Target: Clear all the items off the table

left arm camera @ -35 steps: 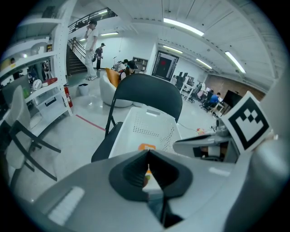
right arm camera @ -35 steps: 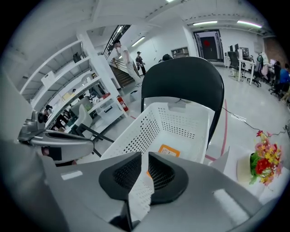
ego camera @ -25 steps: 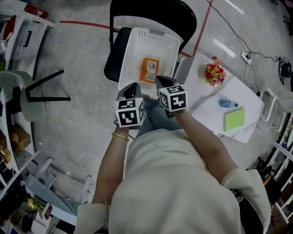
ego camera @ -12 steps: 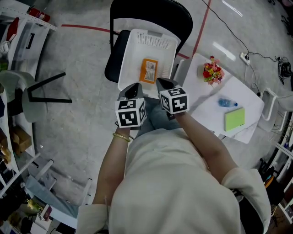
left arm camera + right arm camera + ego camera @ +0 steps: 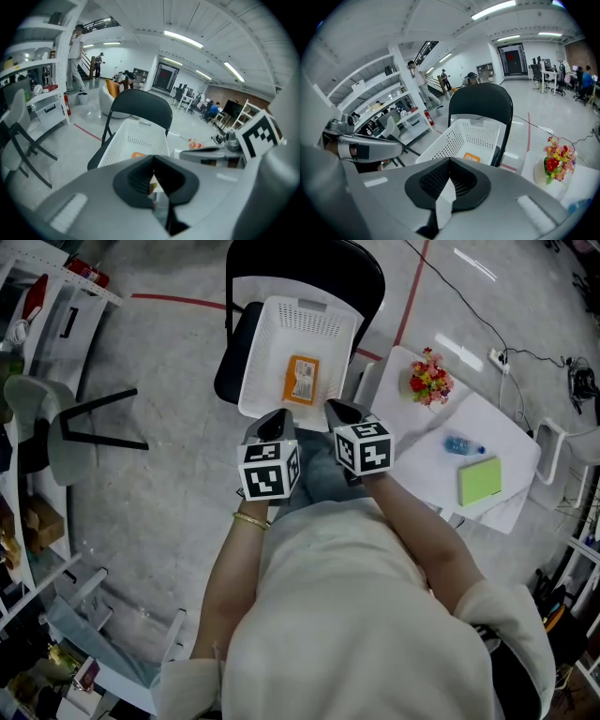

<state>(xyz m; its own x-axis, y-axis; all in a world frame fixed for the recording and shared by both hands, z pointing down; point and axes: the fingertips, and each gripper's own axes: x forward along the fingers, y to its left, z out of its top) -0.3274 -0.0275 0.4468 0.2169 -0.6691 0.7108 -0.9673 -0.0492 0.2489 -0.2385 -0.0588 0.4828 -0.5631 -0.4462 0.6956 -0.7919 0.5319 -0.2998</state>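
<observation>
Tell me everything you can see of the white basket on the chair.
The white basket looks like plastic, rectangular, open-topped, with perforated walls and a slot handle at its far end. It sits upright on the seat of a black chair. One orange packet lies flat on its bottom.
</observation>
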